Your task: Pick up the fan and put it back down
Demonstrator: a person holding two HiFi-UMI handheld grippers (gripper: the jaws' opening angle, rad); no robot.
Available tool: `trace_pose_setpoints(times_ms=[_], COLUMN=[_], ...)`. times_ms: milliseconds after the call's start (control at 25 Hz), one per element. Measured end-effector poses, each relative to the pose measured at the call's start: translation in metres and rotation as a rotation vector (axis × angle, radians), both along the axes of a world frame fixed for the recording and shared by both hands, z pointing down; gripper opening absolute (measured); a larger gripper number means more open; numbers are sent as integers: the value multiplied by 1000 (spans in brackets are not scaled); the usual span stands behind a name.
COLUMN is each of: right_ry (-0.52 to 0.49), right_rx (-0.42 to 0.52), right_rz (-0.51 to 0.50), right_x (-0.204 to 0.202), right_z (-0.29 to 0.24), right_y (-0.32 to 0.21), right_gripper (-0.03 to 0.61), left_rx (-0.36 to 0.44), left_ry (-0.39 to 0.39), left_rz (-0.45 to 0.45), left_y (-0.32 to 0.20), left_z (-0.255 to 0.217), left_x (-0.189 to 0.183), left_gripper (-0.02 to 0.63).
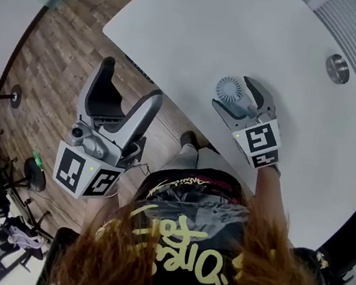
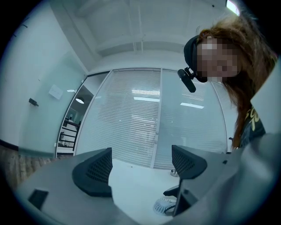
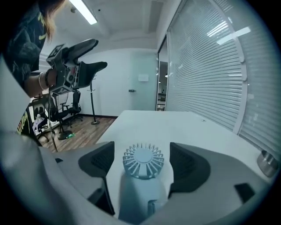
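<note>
My right gripper (image 3: 143,151) straddles the fan (image 3: 141,163), jaws apart and, as far as I can tell, not touching it. Closing off-centre could pinch the ribbed head or skid the fan across the white table (image 3: 175,125). The fan is small, pale and round-grilled, lying near the table's edge. My left gripper (image 1: 131,82) hangs open and empty.

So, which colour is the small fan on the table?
The fan is pale grey-blue, almost white; the right gripper view shows it best.
</note>
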State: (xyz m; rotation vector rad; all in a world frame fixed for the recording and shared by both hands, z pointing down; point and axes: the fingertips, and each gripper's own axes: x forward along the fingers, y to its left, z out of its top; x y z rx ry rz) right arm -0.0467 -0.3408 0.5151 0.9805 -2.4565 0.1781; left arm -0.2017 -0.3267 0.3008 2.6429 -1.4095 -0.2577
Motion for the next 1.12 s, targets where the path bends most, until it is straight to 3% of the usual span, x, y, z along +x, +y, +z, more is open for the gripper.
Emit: trace_pose_setpoints(times_ms=[240, 520, 600, 720, 840, 1120], right_ry=[58, 149, 142, 50, -24, -30], right_rx=[-51, -124, -141, -154, -100, 61], right_rz=[47, 17, 32, 87, 110, 116], right_x=[0, -6, -4, 2, -3, -18], right_z=[20, 36, 36, 22, -1, -60], right_y=[-20, -18, -19, -19, -30, -46], right_gripper=[376, 373, 345, 341, 339, 336], left_rx=[3, 16, 15, 18, 45, 73], left_ry=[-12, -13, -18, -33, -62, -67], left_rz=[-19, -14, -12, -18, -42, -71], left_y=[5, 8, 11, 16, 12, 7], left_z=[-8, -11, -10, -17, -27, -37], left_x=[-1, 4, 5, 5, -4, -23], left_gripper=[420, 416, 414, 414, 413, 408])
